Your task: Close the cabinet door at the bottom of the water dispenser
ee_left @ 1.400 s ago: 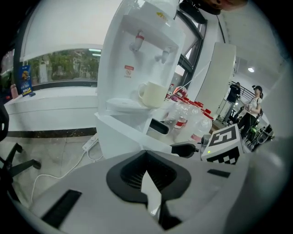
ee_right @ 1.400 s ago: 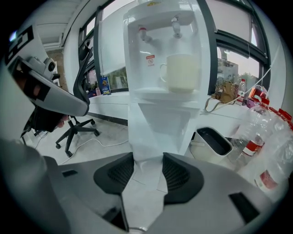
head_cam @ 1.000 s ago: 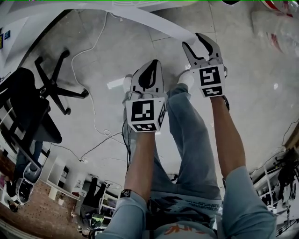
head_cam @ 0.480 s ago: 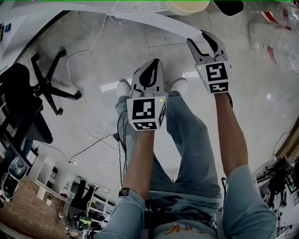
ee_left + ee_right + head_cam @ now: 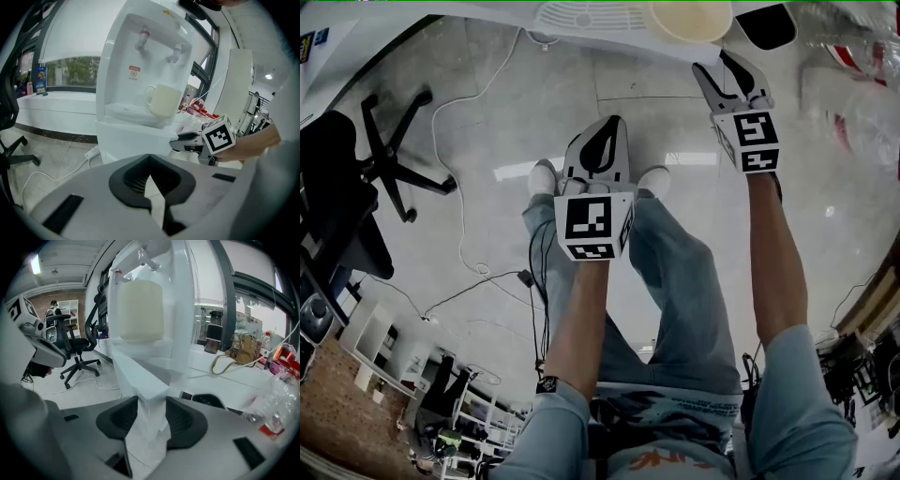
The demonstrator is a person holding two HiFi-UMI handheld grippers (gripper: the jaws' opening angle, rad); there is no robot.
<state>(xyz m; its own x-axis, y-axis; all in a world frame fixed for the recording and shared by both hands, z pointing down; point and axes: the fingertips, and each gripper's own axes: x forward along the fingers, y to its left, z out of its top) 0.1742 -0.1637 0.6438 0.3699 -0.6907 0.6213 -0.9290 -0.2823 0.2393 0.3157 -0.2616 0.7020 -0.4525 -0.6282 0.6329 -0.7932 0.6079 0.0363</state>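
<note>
Door not yet home, by my reading: your right gripper (image 5: 151, 422) has its jaws apart with the flat white cabinet door's (image 5: 140, 378) edge between them, low on the tall white water dispenser (image 5: 136, 56), so the final push remains; your left gripper (image 5: 150, 183) is pinched together, empty.

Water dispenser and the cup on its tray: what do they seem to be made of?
The water dispenser looks like moulded white plastic, smooth and slightly glossy: rounded corners, soft reflections. The cup looks like cream glazed ceramic, judging by its thick handle and even sheen; plastic is possible.
</note>
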